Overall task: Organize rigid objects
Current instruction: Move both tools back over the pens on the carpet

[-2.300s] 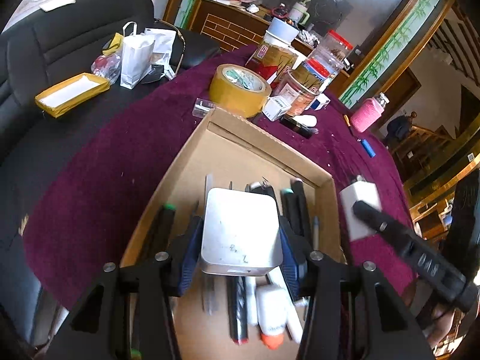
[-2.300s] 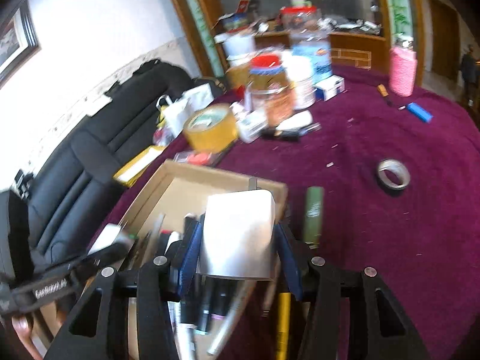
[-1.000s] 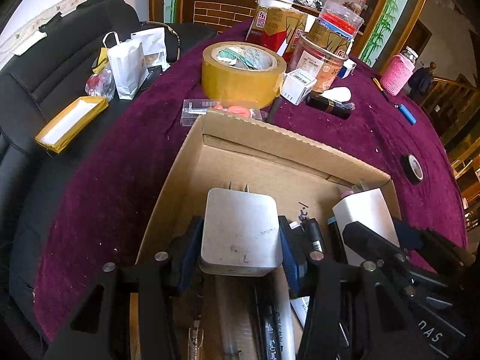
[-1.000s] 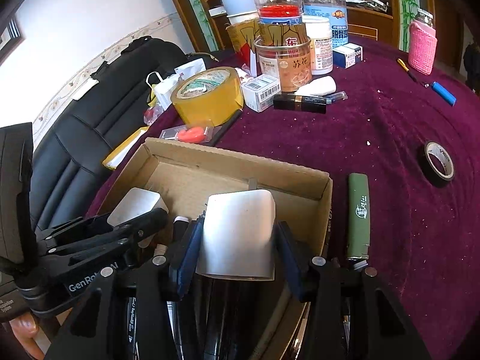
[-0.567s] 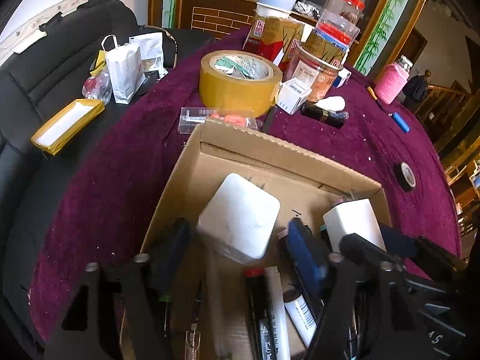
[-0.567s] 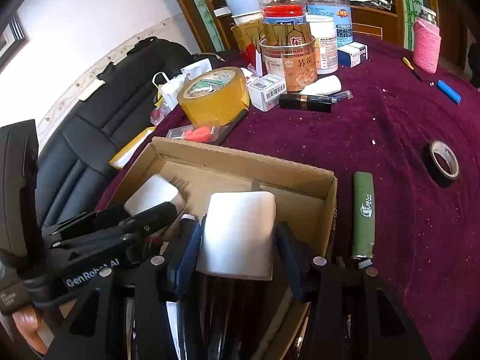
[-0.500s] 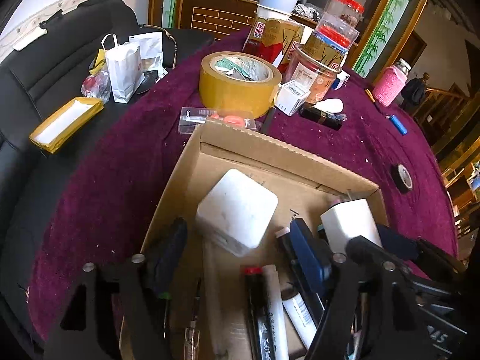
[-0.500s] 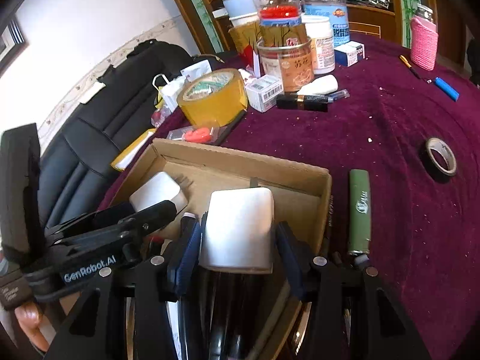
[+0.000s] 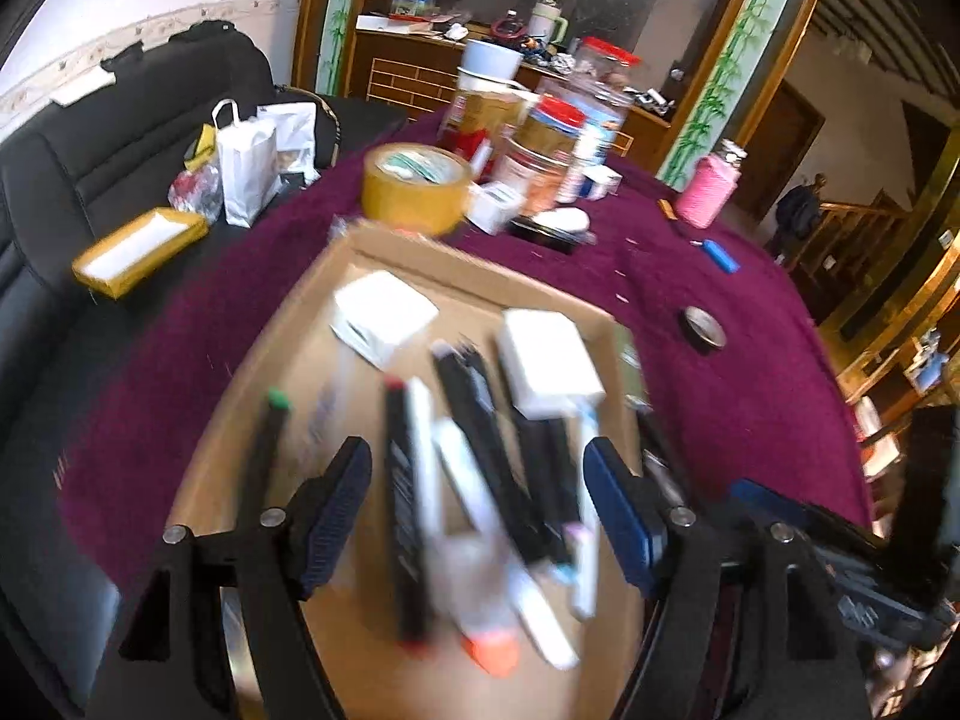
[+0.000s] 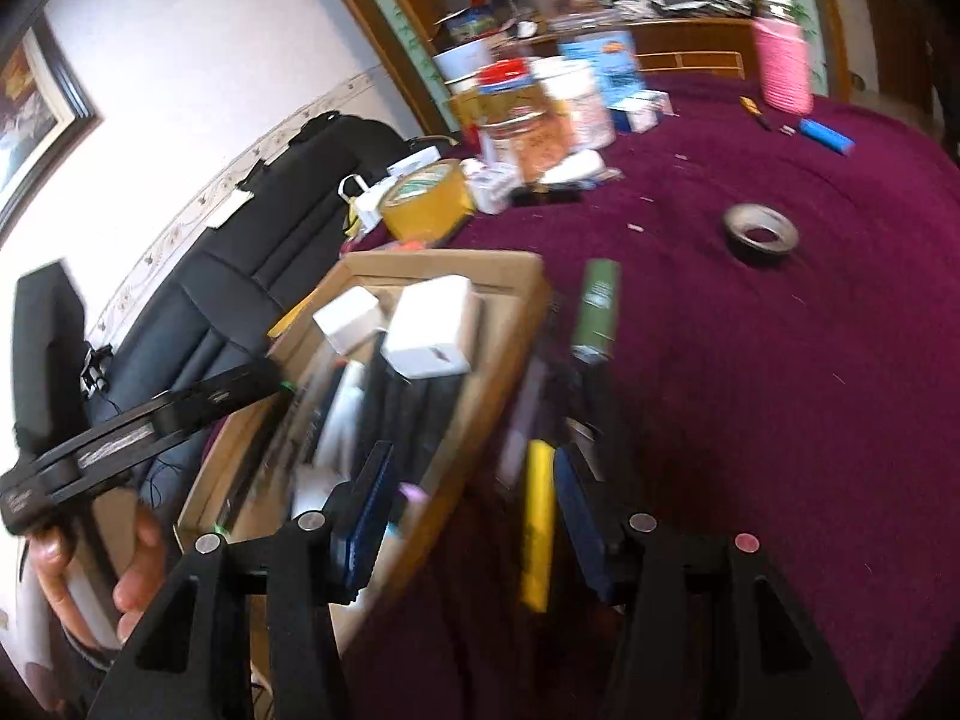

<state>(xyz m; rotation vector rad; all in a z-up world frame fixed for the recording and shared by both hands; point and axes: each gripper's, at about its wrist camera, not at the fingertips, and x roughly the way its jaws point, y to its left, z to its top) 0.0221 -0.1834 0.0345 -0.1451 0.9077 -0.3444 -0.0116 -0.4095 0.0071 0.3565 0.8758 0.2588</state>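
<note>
Left gripper: fingers spread wide with nothing between them, hovering over the near half of the cardboard box.
Right gripper: fingers apart and empty, poised above the box's right wall and the pens lying just outside it.
Cardboard box: open-topped, on the maroon table; blurred in both views.
First white charger: lying in the box at about 11 o'clock from the left gripper, near the far wall.
Second white charger: lying in the box at about 1 o'clock from the left gripper, resting on the far ends of the pens.
Pens and markers: a loose heap along the box floor, running toward the camera; individual types are hard to tell through the blur.
Green tube: on the cloth just outside the box's right wall, at 12 o'clock from the right gripper.
Yellow marker: outside the box, lying between the right fingers.
Tape roll: yellow-brown, just beyond the box's far wall.
Small dark tape ring: alone on the cloth, well apart from the box at 1 o'clock.
</note>
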